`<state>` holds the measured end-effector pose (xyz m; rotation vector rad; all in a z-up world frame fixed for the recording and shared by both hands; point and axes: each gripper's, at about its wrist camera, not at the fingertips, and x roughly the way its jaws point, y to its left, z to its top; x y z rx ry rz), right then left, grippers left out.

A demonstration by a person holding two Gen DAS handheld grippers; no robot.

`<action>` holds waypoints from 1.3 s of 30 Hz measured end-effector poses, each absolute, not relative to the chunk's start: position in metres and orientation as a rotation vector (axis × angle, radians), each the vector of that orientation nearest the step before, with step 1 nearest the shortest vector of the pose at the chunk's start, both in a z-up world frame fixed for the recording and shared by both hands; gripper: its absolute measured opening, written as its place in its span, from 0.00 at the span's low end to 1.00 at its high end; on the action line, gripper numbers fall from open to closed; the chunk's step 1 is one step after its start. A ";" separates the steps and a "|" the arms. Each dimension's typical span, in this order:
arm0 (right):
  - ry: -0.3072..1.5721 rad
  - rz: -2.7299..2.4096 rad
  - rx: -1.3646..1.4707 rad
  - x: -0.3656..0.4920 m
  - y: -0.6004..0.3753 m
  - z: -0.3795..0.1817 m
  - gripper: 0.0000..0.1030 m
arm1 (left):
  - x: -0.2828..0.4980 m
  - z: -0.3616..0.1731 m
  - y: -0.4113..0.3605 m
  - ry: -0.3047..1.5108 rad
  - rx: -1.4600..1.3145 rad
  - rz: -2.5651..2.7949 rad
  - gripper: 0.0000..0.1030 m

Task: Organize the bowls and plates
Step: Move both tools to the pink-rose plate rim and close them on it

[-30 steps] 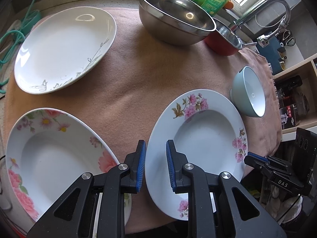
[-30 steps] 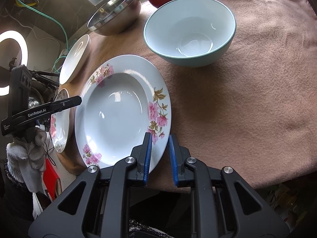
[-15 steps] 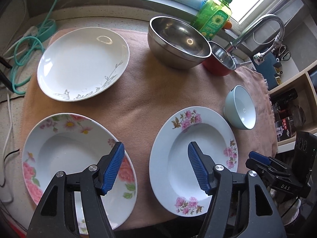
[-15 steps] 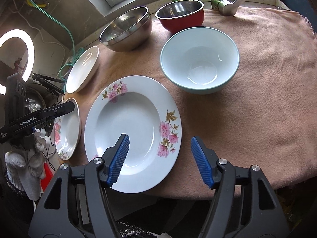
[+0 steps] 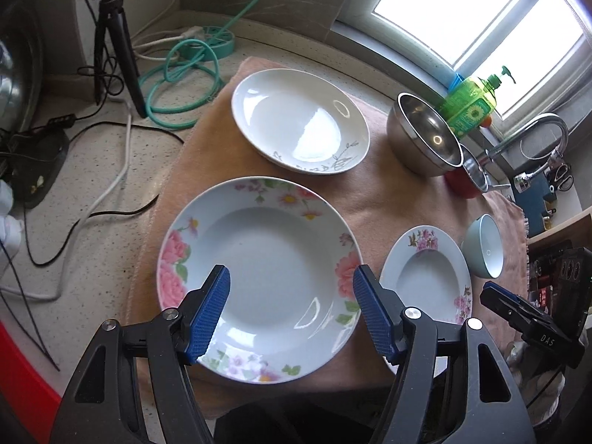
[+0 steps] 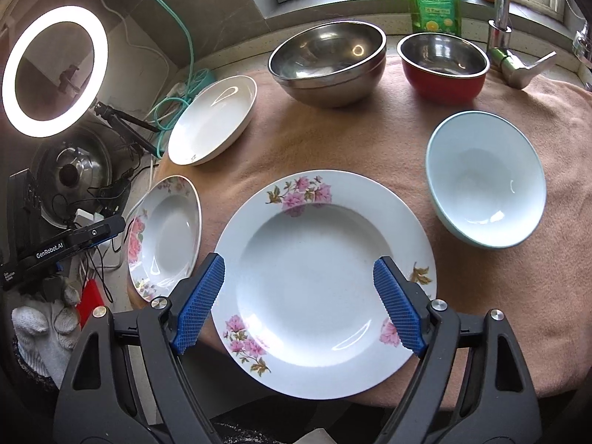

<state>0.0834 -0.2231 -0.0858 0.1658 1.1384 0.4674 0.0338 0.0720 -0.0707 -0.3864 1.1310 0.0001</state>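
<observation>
Both my grippers hang empty with jaws opening: left gripper point(image 5: 292, 310) above the rose plate point(image 5: 259, 281) at frame centre, right gripper point(image 6: 299, 305) above the pink-flower plate point(image 6: 325, 281), lower centre. Glazed china looks stiff, slick, breakable; I'd pinch the near rim.

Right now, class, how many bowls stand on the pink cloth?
3. The large steel bowl stands at the back, the red bowl to its right, and the pale blue bowl nearer, at the right. None looks hidden.
</observation>
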 end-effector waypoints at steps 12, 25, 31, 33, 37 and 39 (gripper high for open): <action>1.132 0.586 0.022 0.100 -0.163 -0.084 0.83 | -0.003 -0.082 0.120 1.107 -0.486 0.158 0.67; 1.148 0.673 -0.091 0.113 -0.112 -0.092 0.82 | -0.021 -0.102 0.136 1.103 -0.540 0.199 0.57; 1.204 0.693 -0.069 0.122 -0.099 -0.105 0.59 | -0.019 -0.111 0.138 1.117 -0.563 0.170 0.31; 1.225 0.695 -0.065 0.125 -0.095 -0.110 0.50 | -0.018 -0.115 0.141 1.122 -0.580 0.167 0.24; 1.251 0.701 -0.062 0.128 -0.089 -0.119 0.44 | -0.017 -0.121 0.146 1.130 -0.604 0.165 0.21; 1.271 0.705 -0.051 0.131 -0.086 -0.124 0.41 | -0.016 -0.123 0.148 1.135 -0.609 0.164 0.21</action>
